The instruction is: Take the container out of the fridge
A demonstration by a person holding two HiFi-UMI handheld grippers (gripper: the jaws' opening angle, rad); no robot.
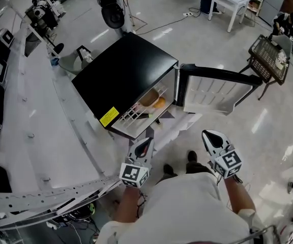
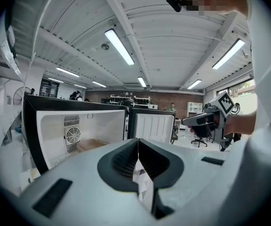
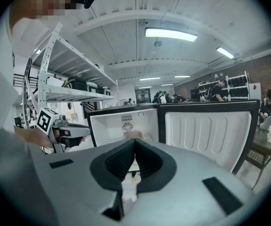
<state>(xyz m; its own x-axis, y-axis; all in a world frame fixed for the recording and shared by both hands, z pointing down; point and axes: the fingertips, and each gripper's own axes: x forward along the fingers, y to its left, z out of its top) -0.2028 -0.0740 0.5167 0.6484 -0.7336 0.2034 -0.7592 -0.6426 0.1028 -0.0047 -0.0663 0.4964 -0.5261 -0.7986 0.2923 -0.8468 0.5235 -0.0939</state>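
At the left, a long pale metal rack. Just beside it, on glossy grey floor, a black fridge, its door swung wide to the right. Inside, above the wire shelf, the container with something orange in it, apart from both tools. Near, before the opening: left gripper, jaws pressed together on nothing; right gripper, likewise closed and empty, below the door. Far right, a white table and a wire cart. Overhead, white ribbed ceiling with strip lights
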